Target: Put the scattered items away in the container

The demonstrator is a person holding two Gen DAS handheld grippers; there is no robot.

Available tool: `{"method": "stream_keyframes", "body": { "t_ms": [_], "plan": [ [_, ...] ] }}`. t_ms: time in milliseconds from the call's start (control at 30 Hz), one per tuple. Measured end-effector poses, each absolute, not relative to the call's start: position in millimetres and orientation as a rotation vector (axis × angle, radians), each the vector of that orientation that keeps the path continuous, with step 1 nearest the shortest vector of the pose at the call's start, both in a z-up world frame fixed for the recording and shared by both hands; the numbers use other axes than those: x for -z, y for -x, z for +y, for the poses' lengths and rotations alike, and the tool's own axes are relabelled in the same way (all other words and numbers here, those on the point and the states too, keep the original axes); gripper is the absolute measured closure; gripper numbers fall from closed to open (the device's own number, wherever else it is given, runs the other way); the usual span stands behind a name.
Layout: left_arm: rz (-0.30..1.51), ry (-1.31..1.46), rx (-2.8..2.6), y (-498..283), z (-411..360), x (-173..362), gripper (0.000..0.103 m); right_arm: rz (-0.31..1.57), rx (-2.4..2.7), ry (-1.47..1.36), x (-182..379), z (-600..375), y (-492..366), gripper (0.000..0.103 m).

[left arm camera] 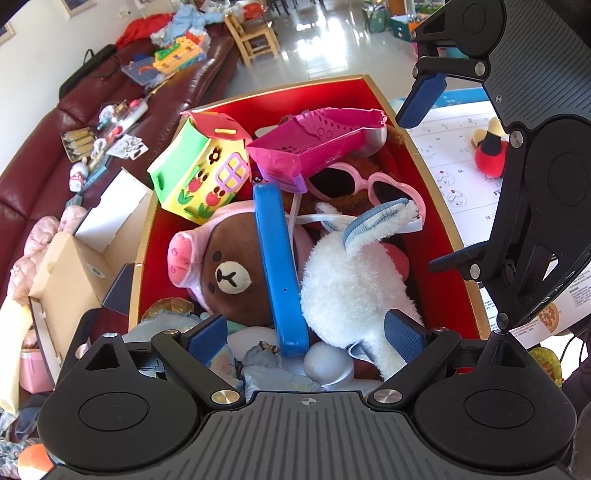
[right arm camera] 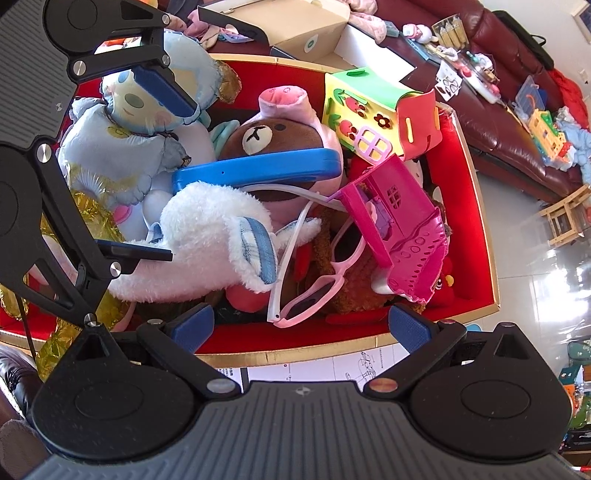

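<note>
A red box with a gold rim (left arm camera: 424,155) (right arm camera: 476,192) holds several toys: a white plush rabbit (left arm camera: 343,280) (right arm camera: 207,221), a brown bear plush (left arm camera: 229,273) (right arm camera: 280,136), a blue flat case (left arm camera: 279,258) (right arm camera: 258,170), a foam house (left arm camera: 201,170) (right arm camera: 373,110), a pink plastic house (left arm camera: 314,144) (right arm camera: 399,236) and pink heart sunglasses (left arm camera: 369,184) (right arm camera: 314,295). My left gripper (left arm camera: 304,332) is open and empty over the box's near end. My right gripper (right arm camera: 301,328) is open and empty at the box's side; it also shows in the left wrist view (left arm camera: 439,184).
A red plush bird (left arm camera: 489,147) lies on printed paper sheets (left arm camera: 461,147) beside the box. A cardboard box (left arm camera: 74,273) (right arm camera: 306,26) stands on the other side. A dark red sofa (left arm camera: 33,158) (right arm camera: 509,122) carries many small items. A wooden chair (left arm camera: 255,33) stands on the tiled floor.
</note>
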State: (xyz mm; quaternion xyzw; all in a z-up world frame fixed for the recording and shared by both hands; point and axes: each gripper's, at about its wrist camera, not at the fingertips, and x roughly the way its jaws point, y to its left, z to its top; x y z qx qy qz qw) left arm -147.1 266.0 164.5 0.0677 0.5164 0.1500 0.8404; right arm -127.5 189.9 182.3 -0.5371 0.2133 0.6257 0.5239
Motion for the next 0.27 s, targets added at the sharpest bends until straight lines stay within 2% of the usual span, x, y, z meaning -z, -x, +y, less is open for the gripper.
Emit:
{"method": "stream_keyframes", "body": {
  "t_ms": [267],
  "plan": [
    [1.076,-0.161,-0.316,148.8,266.1,-162.2,0.007,0.519,-1.495,1.293,-177.1,193.8,129.6,0.002]
  ]
}}
